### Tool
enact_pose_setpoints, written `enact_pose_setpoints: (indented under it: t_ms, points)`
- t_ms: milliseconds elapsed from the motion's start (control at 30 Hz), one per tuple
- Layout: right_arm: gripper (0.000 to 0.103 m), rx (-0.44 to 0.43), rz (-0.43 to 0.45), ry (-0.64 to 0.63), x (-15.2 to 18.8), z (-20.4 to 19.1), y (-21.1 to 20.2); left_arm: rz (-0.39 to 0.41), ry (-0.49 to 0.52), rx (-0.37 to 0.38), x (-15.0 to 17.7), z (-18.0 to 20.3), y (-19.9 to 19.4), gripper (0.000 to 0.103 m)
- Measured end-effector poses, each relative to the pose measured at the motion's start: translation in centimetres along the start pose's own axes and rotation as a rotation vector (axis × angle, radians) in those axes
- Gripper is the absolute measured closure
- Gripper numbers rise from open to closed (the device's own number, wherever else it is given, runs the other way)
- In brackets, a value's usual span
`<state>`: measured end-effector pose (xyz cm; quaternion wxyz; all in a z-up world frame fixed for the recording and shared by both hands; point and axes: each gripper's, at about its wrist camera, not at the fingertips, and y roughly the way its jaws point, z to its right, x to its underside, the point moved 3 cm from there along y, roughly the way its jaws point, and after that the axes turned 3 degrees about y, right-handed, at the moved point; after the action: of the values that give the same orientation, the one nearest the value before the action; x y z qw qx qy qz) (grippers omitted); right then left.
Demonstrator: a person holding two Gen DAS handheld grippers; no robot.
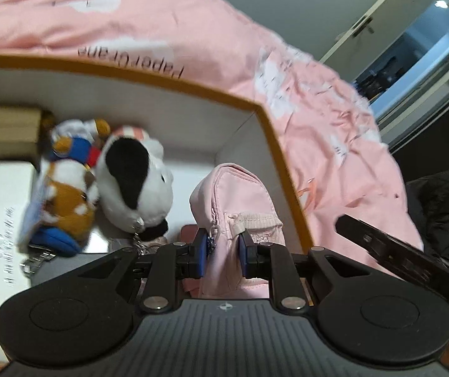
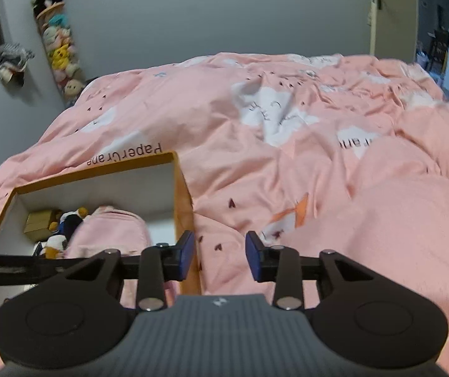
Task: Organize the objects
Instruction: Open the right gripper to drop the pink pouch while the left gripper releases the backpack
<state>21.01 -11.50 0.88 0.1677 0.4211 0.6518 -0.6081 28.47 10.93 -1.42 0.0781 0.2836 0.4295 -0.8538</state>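
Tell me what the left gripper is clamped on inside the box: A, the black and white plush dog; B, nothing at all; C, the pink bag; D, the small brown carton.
C: in the left wrist view the left gripper has its blue pads pressed against both sides of the pink bag, which stands in the box beside the plush dog.
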Motion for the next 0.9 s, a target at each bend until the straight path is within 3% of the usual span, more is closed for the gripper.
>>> enact_pose_setpoints:
  t_ms: [233,433,633,700,800,900]
  points:
    - [0.063,-0.024,-0.026,0.036,1.6,1.0,0.9,-0.084,-0.015,-0.059,0.9,0.1,2.9,0.081]
    - [0.061,-0.049,-0.051,0.039,2.3,0.8,0.9,-0.109,0.046,-0.145,1.5,0.7,3.9,0.077]
    - [0.060,-0.056,-0.059,0.037,2.5,0.8,0.3,-0.148,0.115,-0.220,1.7,1.2,4.7,0.064]
    - [0.058,-0.051,-0.058,0.035,2.5,0.8,-0.2,-0.150,0.136,-0.246,1.6,1.3,4.4,0.051]
    - [0.055,-0.053,-0.046,0.043,2.8,1.1,-1.2,-0.114,0.121,-0.225,1.5,1.3,3.3,0.051]
    - [0.053,-0.066,-0.029,0.052,3.0,1.4,-2.3,0.001,0.118,-0.187,1.5,1.7,0.5,0.048]
